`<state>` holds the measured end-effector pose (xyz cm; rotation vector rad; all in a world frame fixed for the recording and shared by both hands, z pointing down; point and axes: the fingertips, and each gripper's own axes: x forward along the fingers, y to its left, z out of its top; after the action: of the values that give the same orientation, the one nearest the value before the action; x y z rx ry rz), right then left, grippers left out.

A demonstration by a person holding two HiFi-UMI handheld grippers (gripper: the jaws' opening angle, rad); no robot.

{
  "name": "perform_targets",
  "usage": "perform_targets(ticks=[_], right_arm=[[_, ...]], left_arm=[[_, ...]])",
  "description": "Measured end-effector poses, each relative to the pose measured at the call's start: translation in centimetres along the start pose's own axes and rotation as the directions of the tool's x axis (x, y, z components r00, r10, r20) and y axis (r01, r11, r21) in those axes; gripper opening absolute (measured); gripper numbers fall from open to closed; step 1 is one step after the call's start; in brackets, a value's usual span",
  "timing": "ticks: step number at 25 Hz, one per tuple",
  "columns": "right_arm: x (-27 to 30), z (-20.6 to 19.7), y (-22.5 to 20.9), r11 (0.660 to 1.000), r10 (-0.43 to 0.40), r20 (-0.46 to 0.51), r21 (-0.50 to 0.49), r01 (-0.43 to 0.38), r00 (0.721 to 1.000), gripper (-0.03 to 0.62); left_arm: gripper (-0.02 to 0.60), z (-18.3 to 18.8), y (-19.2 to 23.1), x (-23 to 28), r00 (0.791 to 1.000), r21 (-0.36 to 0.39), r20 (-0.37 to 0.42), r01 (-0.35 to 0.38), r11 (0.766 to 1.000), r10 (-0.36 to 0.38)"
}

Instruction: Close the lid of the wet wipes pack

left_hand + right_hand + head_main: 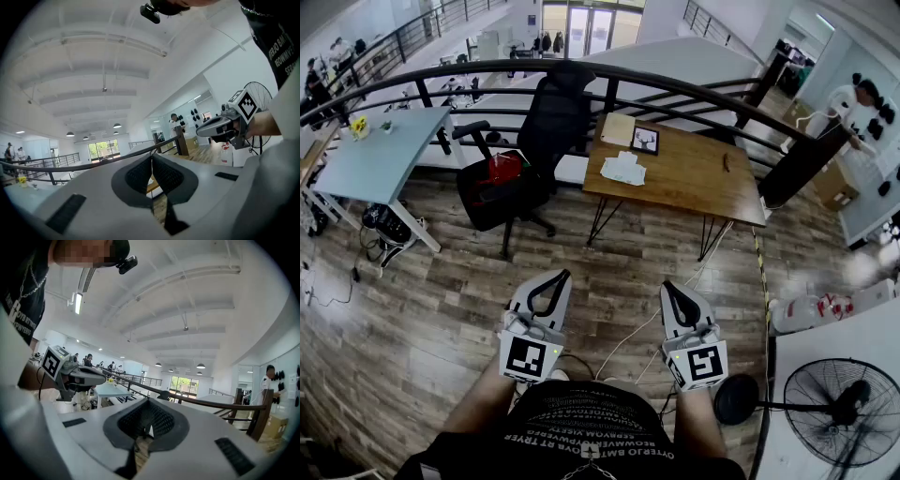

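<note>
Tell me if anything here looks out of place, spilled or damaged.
Nothing stands out: the wooden table looks tidy, nothing spilled. The left gripper and right gripper are held well short of it, jaws shut and empty.

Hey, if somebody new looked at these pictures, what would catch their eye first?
The left gripper and the right gripper are held out low over the wood floor, both shut and empty. Ahead stands a wooden table with a white pack and a small framed picture on it, a black chair beside it. A black fan sits at bottom right.
</note>
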<state>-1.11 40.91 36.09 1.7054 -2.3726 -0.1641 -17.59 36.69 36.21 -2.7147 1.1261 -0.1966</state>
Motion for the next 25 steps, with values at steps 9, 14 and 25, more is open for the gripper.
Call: perform_targets(ticks=[9,14,25], right_arm=[[2.1,-0.4,3.8,0.999,-0.003,-0.008,0.042,0.004,1.0,0.011],[1.7,0.2,5.2,1.0,-0.018,-0.014,0.026,0.019,1.0,0.011],[0.4,-2.0,3.4,0.995,-0.064,-0.058,0.072,0.068,0.996,0.017]], left_arm=[[0.029,-1.6,4.5,-3.6,0.999,-0.021,-0.005,-0.046,0.999,0.046],[0.029,-1.2,5.2,-4.8,0.999,-0.054,0.031,-0.041,0.998,0.043],[0.029,-2.6,5.4,-2.5,0.999,-0.058,0.005,-0.035,0.998,0.036]])
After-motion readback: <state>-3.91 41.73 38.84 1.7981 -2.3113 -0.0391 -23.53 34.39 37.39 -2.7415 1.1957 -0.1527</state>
